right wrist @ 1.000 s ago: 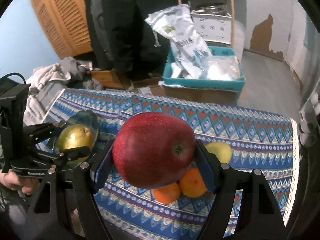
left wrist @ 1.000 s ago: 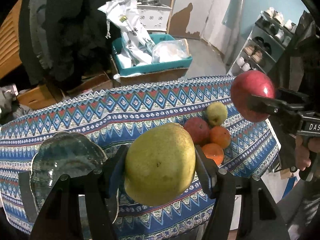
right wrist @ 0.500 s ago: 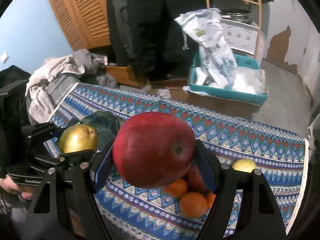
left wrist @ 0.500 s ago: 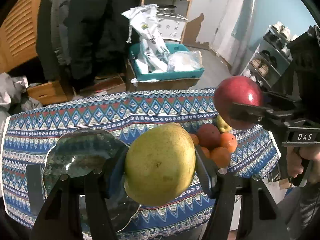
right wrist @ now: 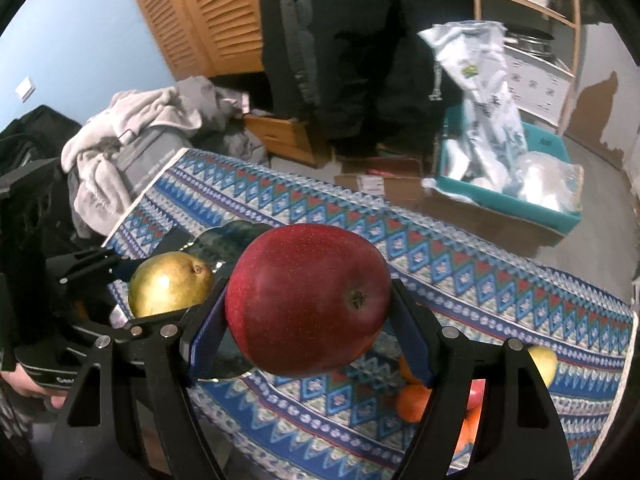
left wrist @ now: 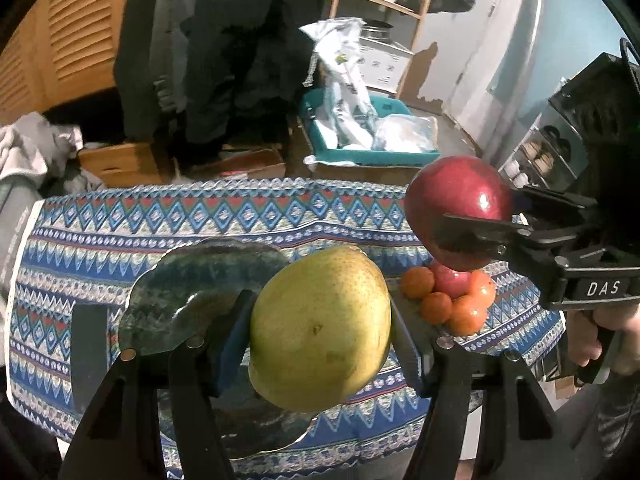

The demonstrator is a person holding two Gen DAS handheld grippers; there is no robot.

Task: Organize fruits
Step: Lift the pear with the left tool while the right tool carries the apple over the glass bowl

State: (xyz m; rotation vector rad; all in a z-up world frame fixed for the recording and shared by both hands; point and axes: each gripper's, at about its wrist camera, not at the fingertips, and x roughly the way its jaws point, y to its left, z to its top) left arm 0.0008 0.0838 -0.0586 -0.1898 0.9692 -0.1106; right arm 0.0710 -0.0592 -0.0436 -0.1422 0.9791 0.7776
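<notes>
Fruits (left wrist: 448,296) are piled on a worktop (left wrist: 200,216) covered by patterned cloth, beside a glass plate (left wrist: 192,280). A pear (left wrist: 320,332) is clamped in the left gripper (left wrist: 320,344) jaws, an apple (right wrist: 308,300) in the right gripper (right wrist: 308,320) jaws, both above the worktop.

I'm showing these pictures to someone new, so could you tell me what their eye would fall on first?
Most striking are the two fruits held up close: a big yellow-green pear clamped in the left claw, and a dark red apple clamped in the right claw, both above the patterned tablecloth. Next come the dark glass plate under the pear and the cluster of oranges toward the table's right end.
</notes>
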